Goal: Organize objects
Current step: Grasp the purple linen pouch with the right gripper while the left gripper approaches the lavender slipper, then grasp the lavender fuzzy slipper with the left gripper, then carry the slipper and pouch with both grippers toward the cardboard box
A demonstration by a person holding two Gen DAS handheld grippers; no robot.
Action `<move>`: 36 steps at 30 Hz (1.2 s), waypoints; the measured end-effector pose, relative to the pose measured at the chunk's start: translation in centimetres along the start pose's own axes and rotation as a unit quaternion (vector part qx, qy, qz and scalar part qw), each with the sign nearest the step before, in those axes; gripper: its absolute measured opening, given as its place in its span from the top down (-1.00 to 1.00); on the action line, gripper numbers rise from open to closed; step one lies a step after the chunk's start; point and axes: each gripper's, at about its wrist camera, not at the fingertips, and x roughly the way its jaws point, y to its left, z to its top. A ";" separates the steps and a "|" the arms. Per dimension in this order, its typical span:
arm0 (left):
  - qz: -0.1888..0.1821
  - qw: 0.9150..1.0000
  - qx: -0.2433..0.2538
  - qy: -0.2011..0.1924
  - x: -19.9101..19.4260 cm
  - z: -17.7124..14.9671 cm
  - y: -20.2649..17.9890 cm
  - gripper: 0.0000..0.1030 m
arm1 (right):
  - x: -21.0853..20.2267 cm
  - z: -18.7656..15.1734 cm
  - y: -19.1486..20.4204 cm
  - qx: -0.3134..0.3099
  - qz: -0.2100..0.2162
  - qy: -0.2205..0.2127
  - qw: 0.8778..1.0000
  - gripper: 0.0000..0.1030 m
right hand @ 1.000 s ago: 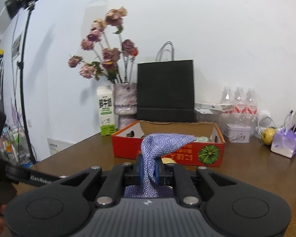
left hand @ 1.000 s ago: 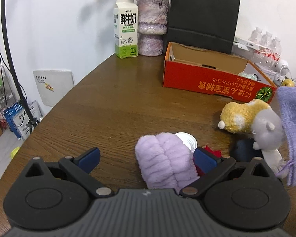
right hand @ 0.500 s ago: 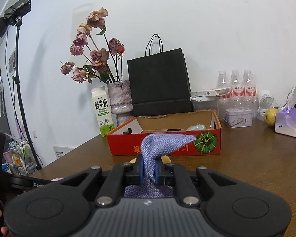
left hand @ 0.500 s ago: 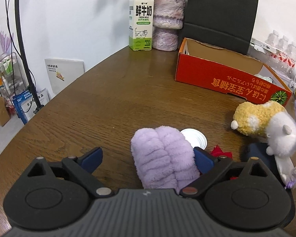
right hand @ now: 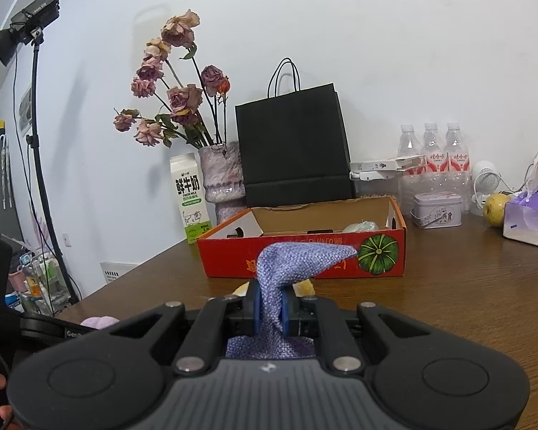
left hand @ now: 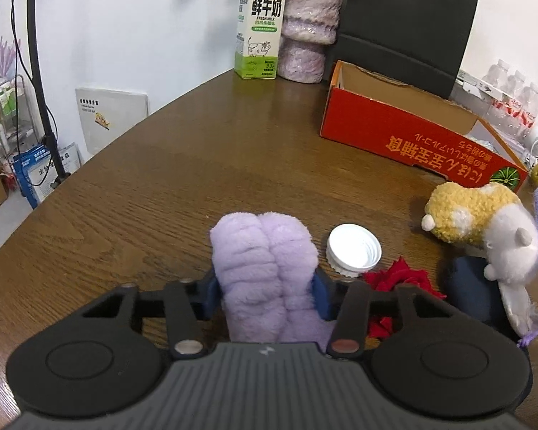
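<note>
On the wooden bench (left hand: 161,165), our left gripper (left hand: 265,292) is closing its jaws on a fluffy lilac roll (left hand: 263,261); the blue pads already touch both its flanks, and the roll stands between them with its top poking out ahead of the tips. Just right of it lies a white lid (left hand: 354,249), open side up, and beside that a scrap of red cloth (left hand: 401,279). Further right a yellow plush (left hand: 462,215) lies against a white plush (left hand: 513,247), which rests on something dark blue (left hand: 470,286).

Our right gripper (right hand: 272,304) has its jaws pinched tight on a purple woven cloth (right hand: 297,261), whose free end flops over to the right in front of the red box (right hand: 305,261). The box sits open near the far side of the bench, a pale bundle in its right end. Behind it stand a milk carton (right hand: 192,204), a vase (right hand: 222,179) of dried roses and a black bag (right hand: 294,147). To the right we see water bottles (right hand: 434,154), a tin (right hand: 437,209), a pear (right hand: 495,208) and a purple tissue pack (right hand: 529,220).
</note>
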 end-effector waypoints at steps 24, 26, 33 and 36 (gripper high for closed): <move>-0.038 0.994 0.053 -0.086 -4.2 4.7 -2.5 0.22 | -0.1 2.9 0.9 -0.018 0.009 -0.025 0.999 0.80; -0.041 0.993 0.058 -0.093 -4.4 5.4 -3.1 0.22 | 0.0 3.5 1.2 -0.023 0.013 -0.030 0.999 0.80; -0.060 0.990 0.056 -0.111 -4.6 7.7 -4.7 0.22 | 1.3 5.6 1.8 -0.023 0.024 -0.041 0.999 0.80; -0.069 0.990 0.053 -0.112 -4.1 8.4 -5.3 0.22 | 2.0 6.3 1.8 -0.021 0.022 -0.045 0.999 0.80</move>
